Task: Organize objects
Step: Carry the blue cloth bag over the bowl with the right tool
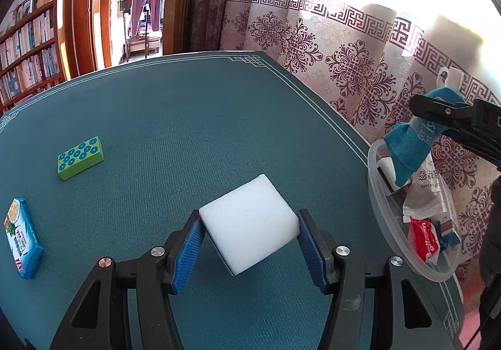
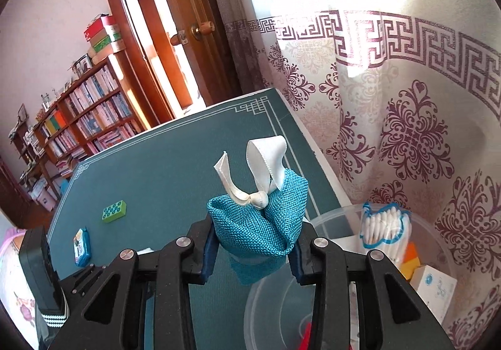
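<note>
My left gripper (image 1: 249, 235) is shut on a white foam block (image 1: 247, 226), held just above the teal table mat (image 1: 175, 118); its blue pads (image 1: 191, 243) press the block's two sides. My right gripper (image 2: 253, 243) is shut on a teal woven pouch (image 2: 260, 221) tied with a white ribbon (image 2: 266, 162). It holds the pouch lifted over a clear plastic bin (image 2: 332, 218) at the table's right edge. In the left wrist view the same pouch (image 1: 404, 146) hangs from the right gripper's black fingers (image 1: 438, 112) above the bin (image 1: 380, 193).
A green block with blue dots (image 1: 80, 157) and a blue snack packet (image 1: 22, 237) lie at the mat's left. The bin holds cotton swabs (image 2: 385, 224), a red packet (image 1: 422, 238), a white bag and small boxes. A patterned curtain (image 1: 344, 61) hangs close behind the table's right side.
</note>
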Demonstrator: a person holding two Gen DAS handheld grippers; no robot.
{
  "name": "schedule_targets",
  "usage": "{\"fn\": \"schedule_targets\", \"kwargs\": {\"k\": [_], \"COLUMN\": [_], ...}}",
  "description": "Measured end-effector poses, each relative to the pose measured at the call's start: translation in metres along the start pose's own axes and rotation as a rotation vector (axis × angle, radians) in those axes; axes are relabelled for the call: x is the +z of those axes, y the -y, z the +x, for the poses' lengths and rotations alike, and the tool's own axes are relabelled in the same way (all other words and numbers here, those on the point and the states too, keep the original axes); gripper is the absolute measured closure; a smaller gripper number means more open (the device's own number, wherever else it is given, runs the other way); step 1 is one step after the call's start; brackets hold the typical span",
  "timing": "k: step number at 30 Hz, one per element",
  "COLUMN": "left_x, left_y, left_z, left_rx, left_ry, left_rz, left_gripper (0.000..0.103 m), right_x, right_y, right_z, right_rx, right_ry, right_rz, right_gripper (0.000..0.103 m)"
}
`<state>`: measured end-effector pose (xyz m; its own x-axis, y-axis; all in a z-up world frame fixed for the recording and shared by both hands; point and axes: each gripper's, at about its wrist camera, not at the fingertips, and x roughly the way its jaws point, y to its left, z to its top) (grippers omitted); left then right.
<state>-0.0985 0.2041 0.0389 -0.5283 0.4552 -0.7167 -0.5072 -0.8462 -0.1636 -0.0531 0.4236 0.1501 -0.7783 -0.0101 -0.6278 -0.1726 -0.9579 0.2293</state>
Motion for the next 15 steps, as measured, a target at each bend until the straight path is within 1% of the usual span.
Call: {"fn": "schedule_targets", "kwargs": {"k": [4,8,12,15], "left_x": [-0.002,-0.003,-0.005,-0.006], "left_y": [0.004,0.007,0.012,0.015], "left_z": [0.001,0.001,0.000,0.000], "left_rx": [0.000,0.001,0.002,0.003], "left_ry": [-0.004,-0.005,-0.001,-0.001], "left_rz": [0.010,0.019,0.029,0.034], "left_gripper": [0.041,0.041,0.041,0.041], "right_x": [-0.014,-0.028,-0.040,-0.045], "right_y": [0.009,0.026,0.041,0.047], "right_z": [-0.023,-0.032,-0.024,-0.012], "right_rx": [-0.008,0.009,0.041,0.046], "right_ry": [-0.022,-0.084,-0.175,-0.226], "right_rz": [-0.006,0.036,0.102,0.126], "right_gripper": [0.065,0.065,0.065,0.065]}}
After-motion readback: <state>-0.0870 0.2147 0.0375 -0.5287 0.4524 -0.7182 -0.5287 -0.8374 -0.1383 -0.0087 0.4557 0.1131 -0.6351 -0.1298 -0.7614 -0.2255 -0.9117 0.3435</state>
